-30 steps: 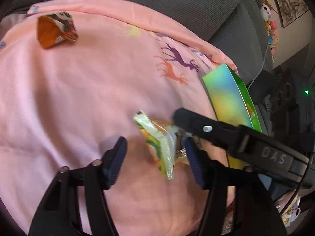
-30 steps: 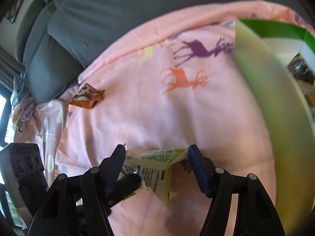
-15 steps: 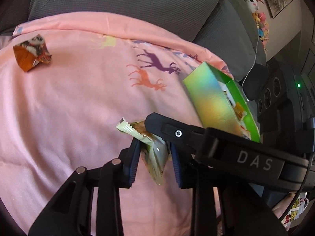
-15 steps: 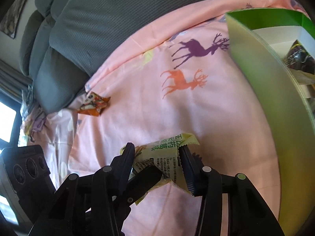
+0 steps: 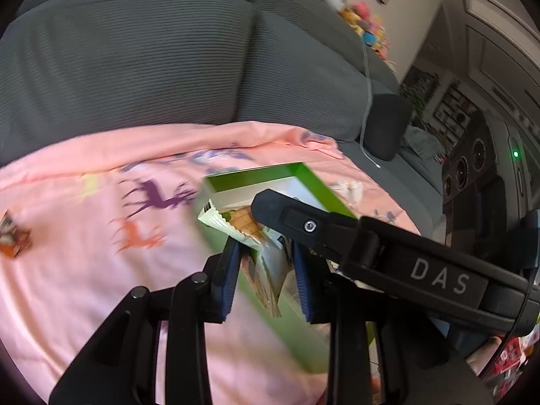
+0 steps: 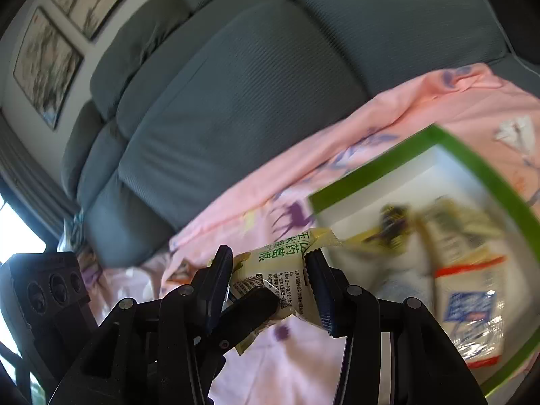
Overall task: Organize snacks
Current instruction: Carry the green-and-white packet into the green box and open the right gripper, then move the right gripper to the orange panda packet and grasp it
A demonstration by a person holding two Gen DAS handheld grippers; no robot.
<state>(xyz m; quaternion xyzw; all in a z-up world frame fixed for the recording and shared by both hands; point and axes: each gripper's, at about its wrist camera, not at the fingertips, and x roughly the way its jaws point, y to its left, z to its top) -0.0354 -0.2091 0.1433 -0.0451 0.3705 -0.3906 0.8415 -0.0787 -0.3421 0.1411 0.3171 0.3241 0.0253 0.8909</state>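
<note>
Both claws are gripping one snack packet: the left claw (image 5: pixel 266 276) is clenching its end, the right claw (image 6: pixel 273 287) is pinching its middle across the width. The packet (image 6: pixel 276 270) is hanging above the pink sheet (image 5: pixel 67 270), nearing the green box (image 6: pixel 371 168). It is looking light, crinkly and slippery, so the sealed ends are probably offering the firmest hold. Farther off, an orange packet (image 5: pixel 13 239) is lying on the sheet.
</note>
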